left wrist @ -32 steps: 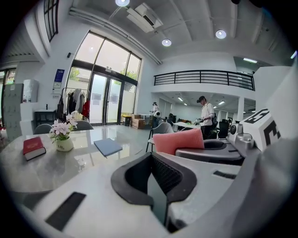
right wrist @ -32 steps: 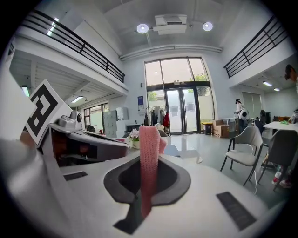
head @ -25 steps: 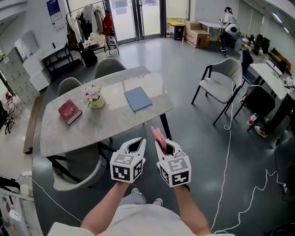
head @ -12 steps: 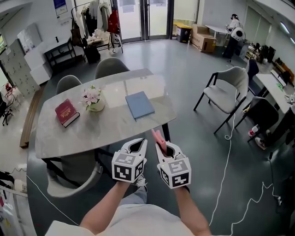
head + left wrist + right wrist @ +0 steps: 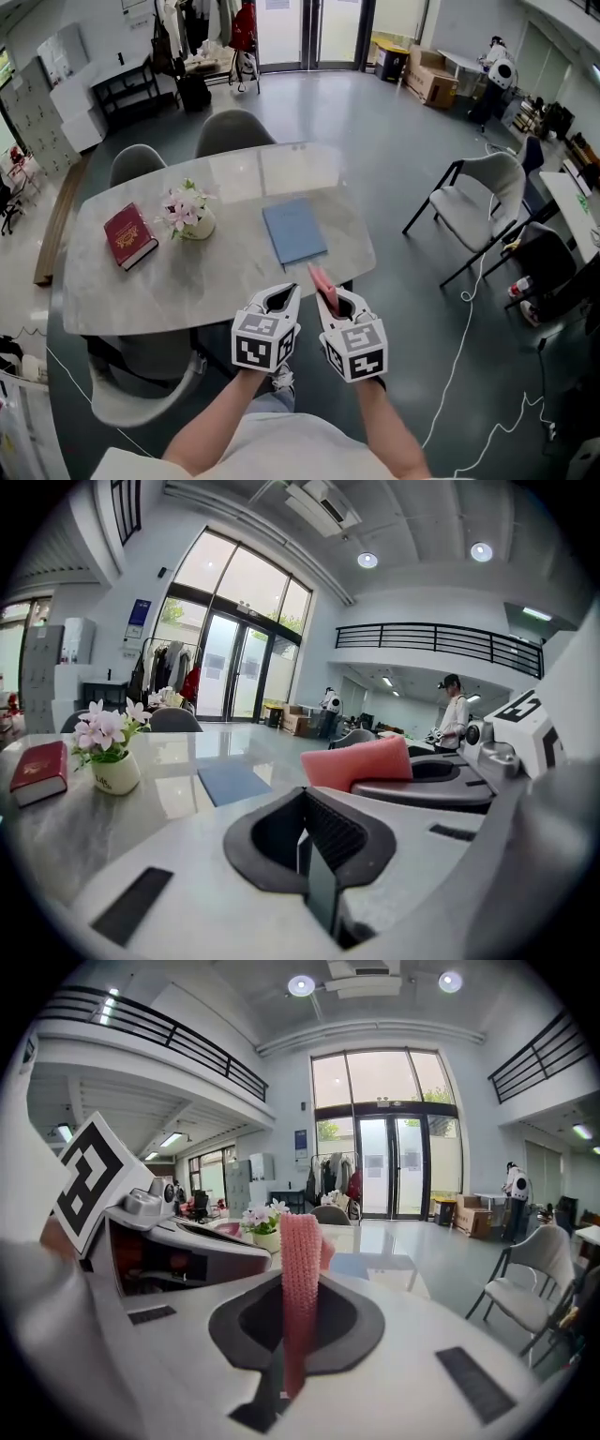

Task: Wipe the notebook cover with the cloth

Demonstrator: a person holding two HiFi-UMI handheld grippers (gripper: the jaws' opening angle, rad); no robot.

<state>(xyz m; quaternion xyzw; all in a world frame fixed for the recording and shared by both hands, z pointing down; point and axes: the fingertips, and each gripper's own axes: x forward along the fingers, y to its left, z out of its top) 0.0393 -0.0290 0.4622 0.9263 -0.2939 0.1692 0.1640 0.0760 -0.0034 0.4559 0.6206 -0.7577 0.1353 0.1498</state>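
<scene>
**Spotter:** What have you got in the tools?

**Me:** My right gripper (image 5: 334,302) is clamped on the cloth (image 5: 322,279). It's a pink, knitted-looking strip, pinched between the jaws and sticking straight up out of them, tilted a little to the left in the head view.

**Spotter:** And the other one?

**Me:** My left gripper (image 5: 277,298) has its jaws pressed together with nothing between them. I'm holding the two grippers side by side, close to each other, marker cubes facing up at me.

**Spotter:** Where's the notebook?

**Me:** The notebook (image 5: 294,231) is blue and lies flat and closed on the table (image 5: 141,291), towards the right end and close to the edge nearest me. Neither gripper touches it; both hang on my side of that edge, and the cloth is in the air, clear of the cover.

**Spotter:** Anything else on there?

**Me:** A pot of pink flowers (image 5: 187,216) stands left of the notebook, apart from it, and a red book (image 5: 129,235) lies further left again. The tabletop is pale and glossy. Two grey chairs (image 5: 232,131) are tucked in at the far side, and another grey chair (image 5: 473,202) stands off to the right on the floor.
</scene>
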